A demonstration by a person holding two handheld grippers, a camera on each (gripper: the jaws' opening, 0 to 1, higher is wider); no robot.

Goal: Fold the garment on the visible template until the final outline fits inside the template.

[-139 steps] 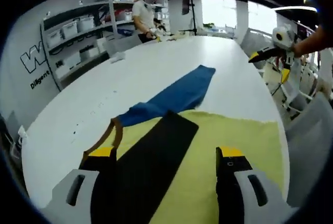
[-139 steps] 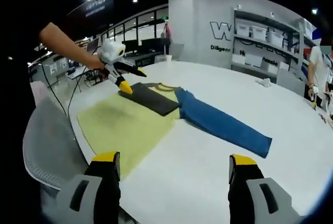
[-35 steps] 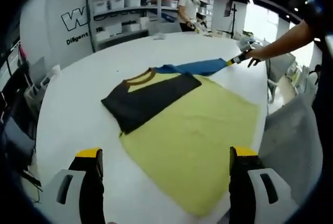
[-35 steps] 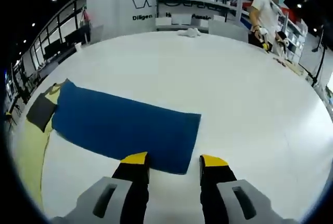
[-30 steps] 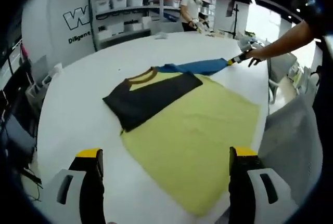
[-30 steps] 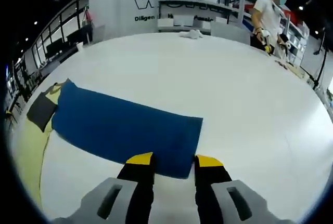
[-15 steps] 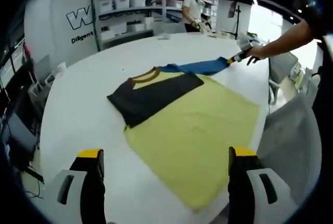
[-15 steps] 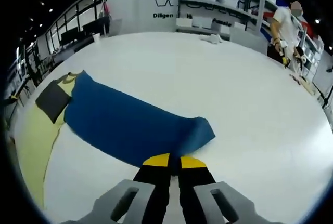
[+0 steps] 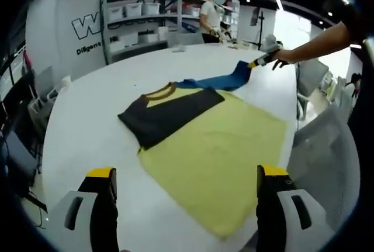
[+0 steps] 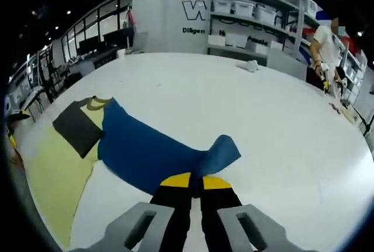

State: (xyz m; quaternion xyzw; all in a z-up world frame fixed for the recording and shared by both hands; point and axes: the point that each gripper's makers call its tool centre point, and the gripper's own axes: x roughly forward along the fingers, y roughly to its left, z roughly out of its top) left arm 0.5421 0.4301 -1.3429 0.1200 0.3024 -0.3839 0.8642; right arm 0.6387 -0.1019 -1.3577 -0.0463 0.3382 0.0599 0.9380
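A shirt lies flat on the white table (image 9: 87, 100): yellow body (image 9: 216, 152), brown-edged collar (image 9: 159, 93), a black sleeve (image 9: 169, 111) folded across the chest, and a blue sleeve (image 9: 219, 81) stretched away. My left gripper (image 9: 187, 173) hovers open above the table edge, short of the hem. My right gripper (image 10: 190, 179) is shut on the end of the blue sleeve (image 10: 152, 152), which is lifted and curls over. In the left gripper view a person's hand holds that right gripper (image 9: 255, 63) at the raised sleeve end.
Shelves with white bins (image 9: 140, 12) line the far wall, and a person (image 10: 327, 41) stands near them. A grey chair (image 9: 321, 158) sits off the table's right edge. A small white object (image 10: 251, 65) lies far across the table.
My right gripper shut on the blue sleeve's end and raised it, so the end now curls up off the table. The left gripper stayed open, hardly moving.
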